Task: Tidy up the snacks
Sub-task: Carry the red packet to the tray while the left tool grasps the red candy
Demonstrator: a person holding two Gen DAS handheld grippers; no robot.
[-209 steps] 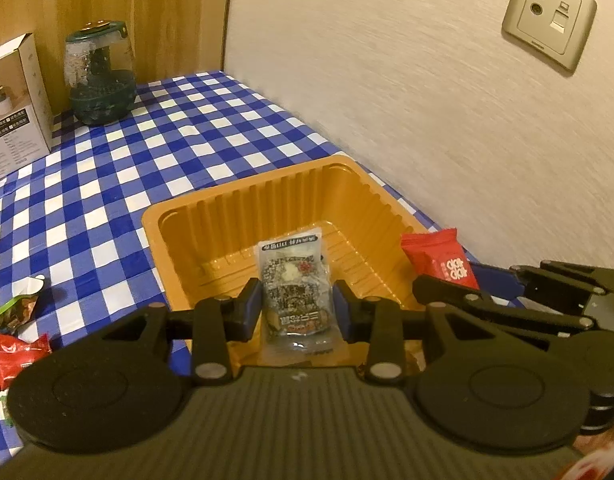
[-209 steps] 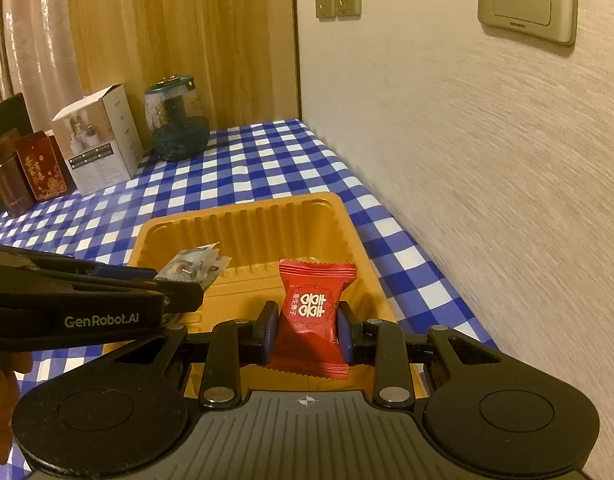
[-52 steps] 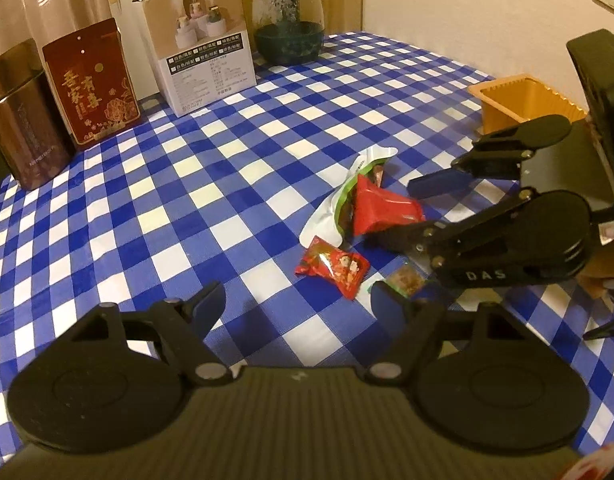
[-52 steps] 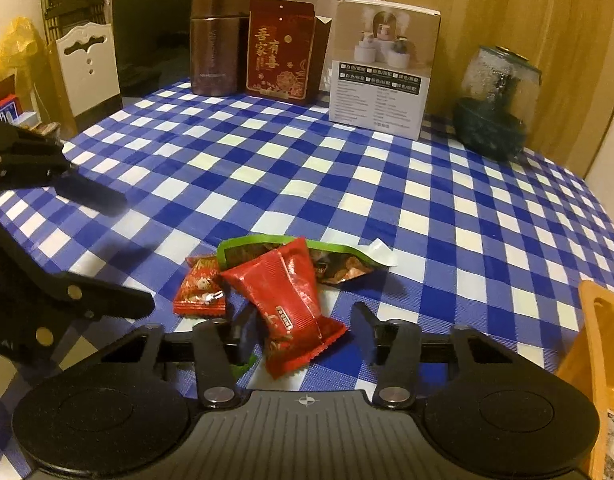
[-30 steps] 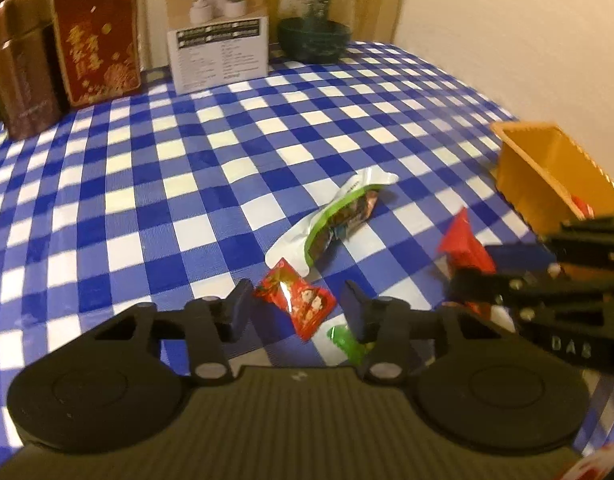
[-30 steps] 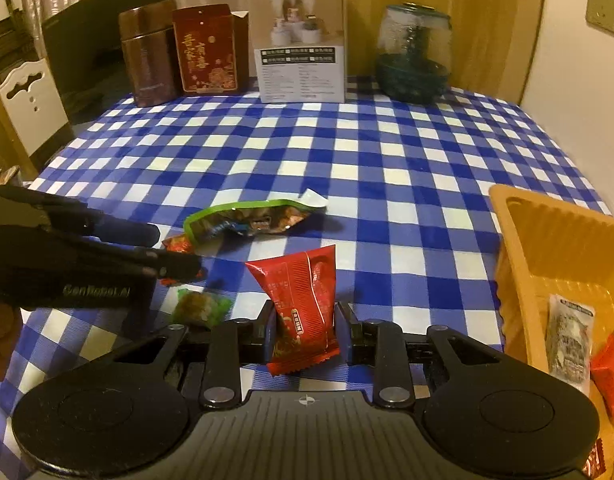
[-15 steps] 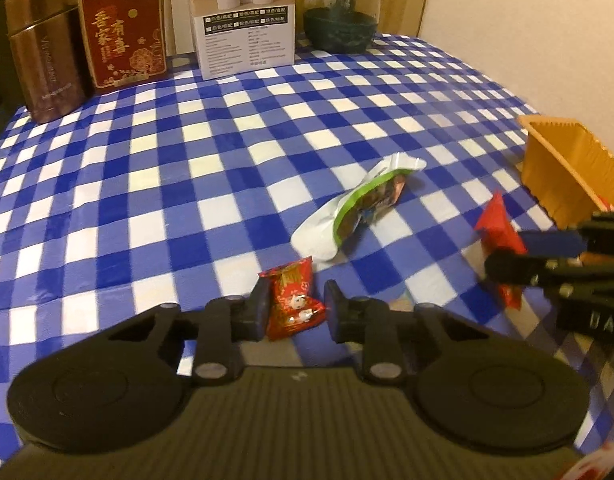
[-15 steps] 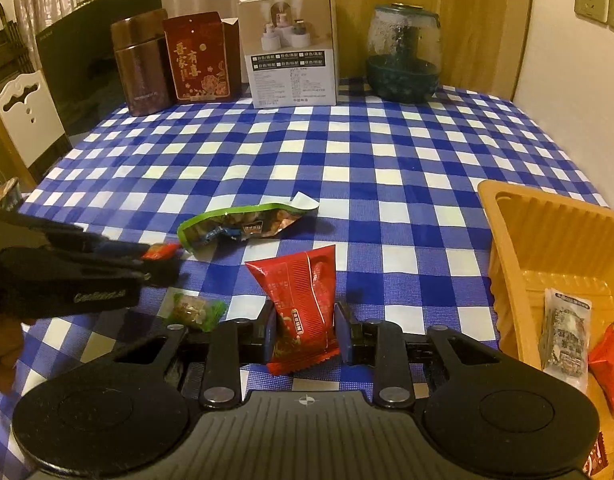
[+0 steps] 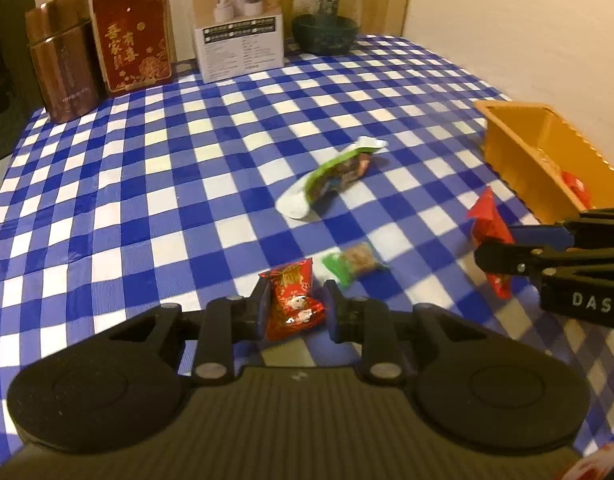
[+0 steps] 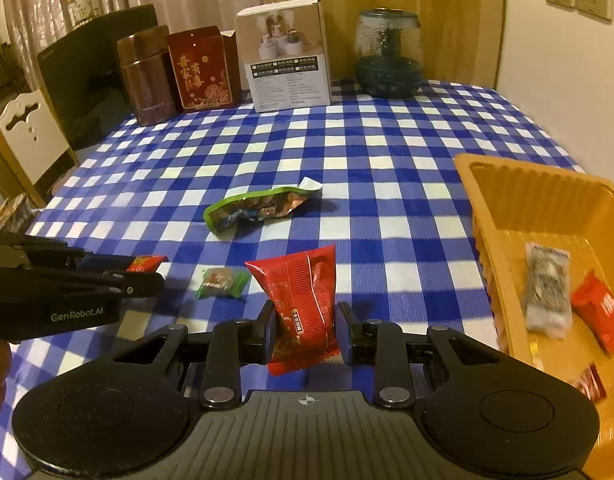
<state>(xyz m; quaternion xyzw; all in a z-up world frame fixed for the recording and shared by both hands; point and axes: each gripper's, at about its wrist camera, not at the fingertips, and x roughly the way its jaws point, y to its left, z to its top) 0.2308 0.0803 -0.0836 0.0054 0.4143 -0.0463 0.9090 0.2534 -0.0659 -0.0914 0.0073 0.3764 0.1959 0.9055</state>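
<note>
Three packets lie loose or held outside the orange tray (image 10: 483, 240): two red packets (image 10: 303, 300) (each held between gripper fingers) and one small green candy (image 10: 221, 280), plus one long green-edged wrapper (image 10: 255, 206). Inside the tray: one clear packet (image 10: 545, 292) and two red ones (image 10: 599, 312).

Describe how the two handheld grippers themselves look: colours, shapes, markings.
Both are matte black plastic with a ribbed grey body, two round discs and blue finger pads. The left gripper reads "GenRobot.AI" in white on its side; the right gripper reads "DAS". No cables or sleeves show.
</note>
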